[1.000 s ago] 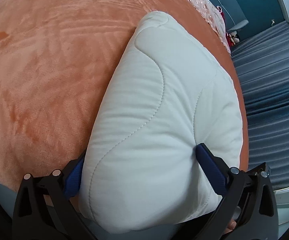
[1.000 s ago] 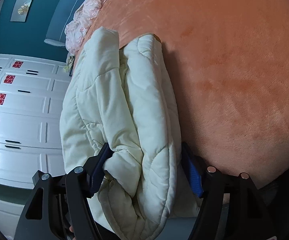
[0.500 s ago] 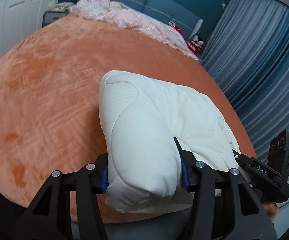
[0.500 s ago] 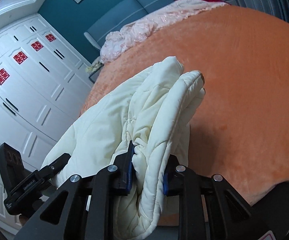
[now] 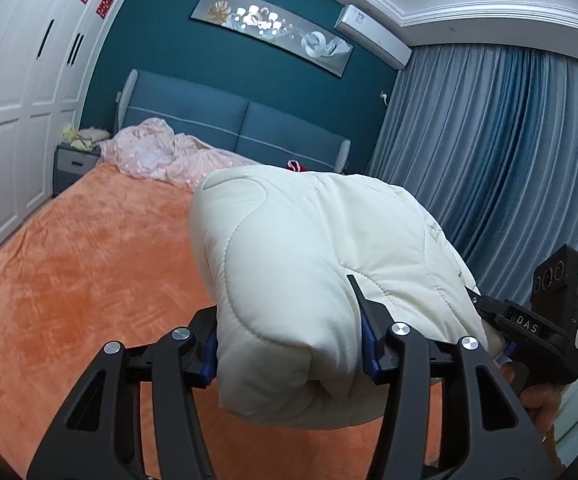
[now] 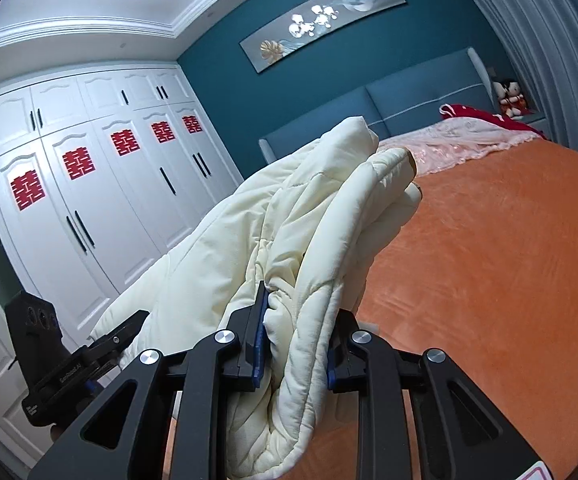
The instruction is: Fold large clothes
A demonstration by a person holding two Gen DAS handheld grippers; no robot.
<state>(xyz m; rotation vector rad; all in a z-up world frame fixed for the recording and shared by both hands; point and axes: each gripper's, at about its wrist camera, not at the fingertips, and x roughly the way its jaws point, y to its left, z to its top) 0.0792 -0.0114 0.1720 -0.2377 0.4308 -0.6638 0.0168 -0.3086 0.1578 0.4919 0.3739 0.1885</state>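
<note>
The left gripper is clenched on a thick fold of the cream quilted coat; its blue pads press into the padding on both sides, and the bundle bulges forward and above the fingers, hanging clear of the bed. To the right in that view, the right gripper shows at the coat's far edge, with part of a hand under it.

The right gripper is clamped on a narrower, gathered bunch of the same coat, which rises between its fingers and drapes away to the left toward the left gripper. The coat is stretched between the two.

Below lies the orange blanket that covers the bed. A crumpled pink cover is heaped by the blue headboard, with a red cloth beside it. A small nightstand stands left of the bed. White wardrobe doors with red paper cuttings line the left wall; a long picture hangs on the teal wall, an air conditioner sits high, and blue-grey curtains fill the right side.
</note>
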